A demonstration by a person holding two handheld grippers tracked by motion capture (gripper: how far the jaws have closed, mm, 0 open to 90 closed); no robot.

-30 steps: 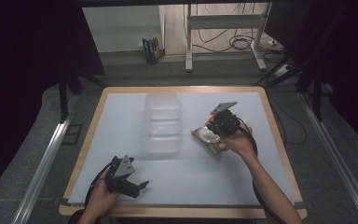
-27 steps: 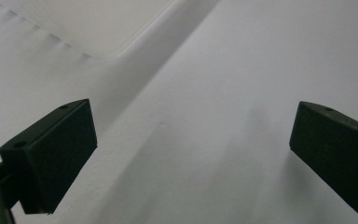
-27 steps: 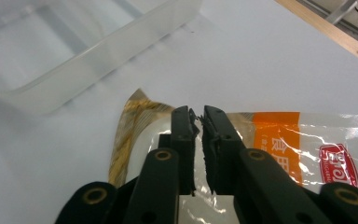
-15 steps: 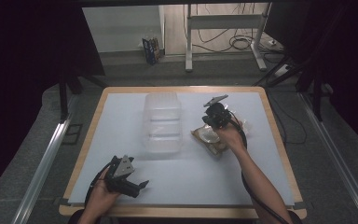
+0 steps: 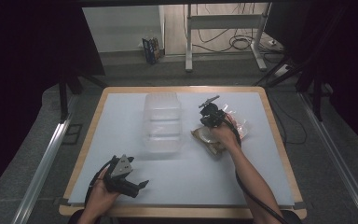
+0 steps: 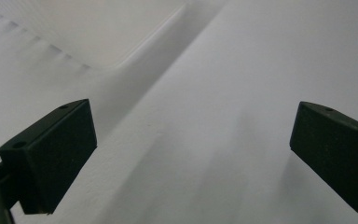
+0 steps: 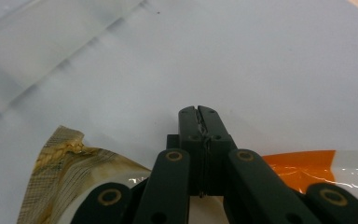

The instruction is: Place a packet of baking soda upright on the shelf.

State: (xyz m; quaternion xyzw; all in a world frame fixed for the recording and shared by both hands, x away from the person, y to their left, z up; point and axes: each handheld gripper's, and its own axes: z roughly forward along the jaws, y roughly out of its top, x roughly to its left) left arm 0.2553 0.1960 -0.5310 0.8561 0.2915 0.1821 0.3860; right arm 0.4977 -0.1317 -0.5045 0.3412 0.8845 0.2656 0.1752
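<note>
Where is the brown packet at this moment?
In the high view, the brown packet lies right of centre on the table, under the right gripper, beside the clear container.

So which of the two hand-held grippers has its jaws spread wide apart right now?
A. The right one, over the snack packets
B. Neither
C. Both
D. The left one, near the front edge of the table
D: in the left gripper view the two black jaws of the left gripper stand far apart over the bare table, while in the right gripper view the right gripper has its jaws pressed together above the snack packets.
</note>
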